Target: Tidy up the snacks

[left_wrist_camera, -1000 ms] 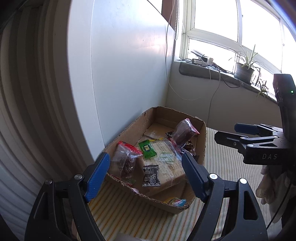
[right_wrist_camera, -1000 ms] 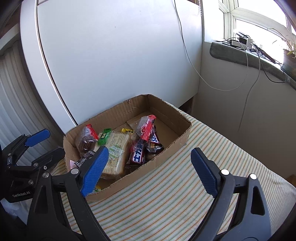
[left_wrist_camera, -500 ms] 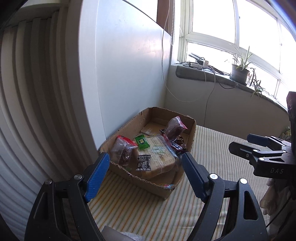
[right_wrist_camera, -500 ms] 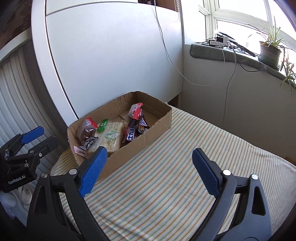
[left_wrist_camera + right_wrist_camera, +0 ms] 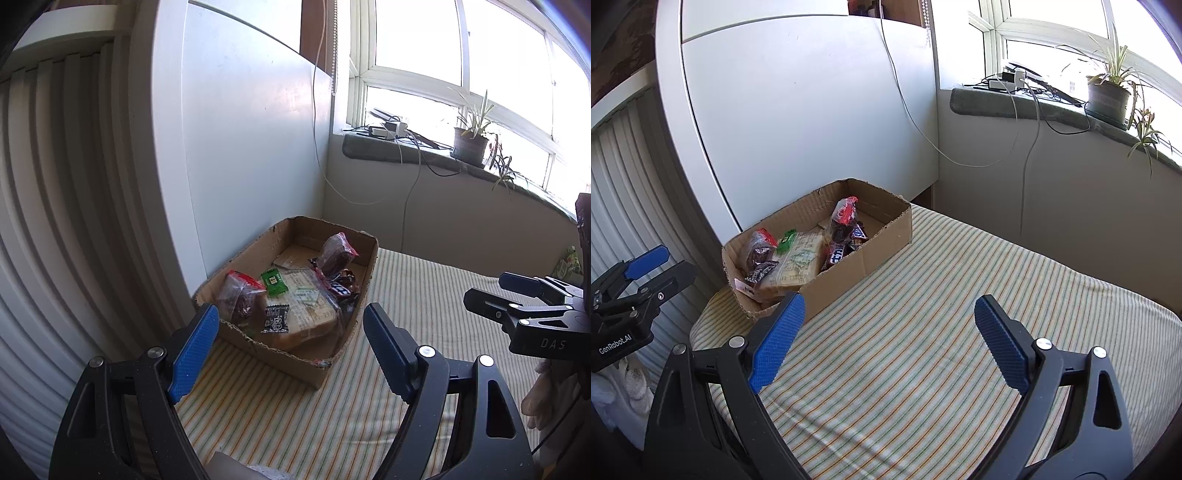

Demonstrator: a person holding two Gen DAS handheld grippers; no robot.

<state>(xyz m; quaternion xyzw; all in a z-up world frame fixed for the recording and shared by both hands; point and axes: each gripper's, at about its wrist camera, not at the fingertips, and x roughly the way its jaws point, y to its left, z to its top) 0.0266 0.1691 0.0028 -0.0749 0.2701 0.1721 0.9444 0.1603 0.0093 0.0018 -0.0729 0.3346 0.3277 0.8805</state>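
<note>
An open cardboard box [image 5: 295, 363] [image 5: 849, 266] sits at the far left of a striped cloth. It holds several snacks: a bagged bread loaf [image 5: 306, 310] [image 5: 798, 264], a green packet [image 5: 274, 281] [image 5: 786, 239], red-topped bags [image 5: 238, 295] [image 5: 843, 218] and dark candy bars [image 5: 836, 254]. My left gripper [image 5: 290, 347] is open and empty, held back from the box's near end. My right gripper [image 5: 888, 338] is open and empty over bare cloth, to the right of the box. Each gripper shows in the other's view, the right [image 5: 524, 302] and the left [image 5: 642, 266].
The striped cloth [image 5: 942, 332] covers the table. A white panel [image 5: 812, 110] stands behind the box and slatted blinds [image 5: 55, 221] to the left. A windowsill with a potted plant [image 5: 1108, 96], a charger and hanging cables [image 5: 1027, 147] runs along the far right.
Both grippers have pulled back and up from the box, which now looks smaller and farther away. Both stay open and empty.
</note>
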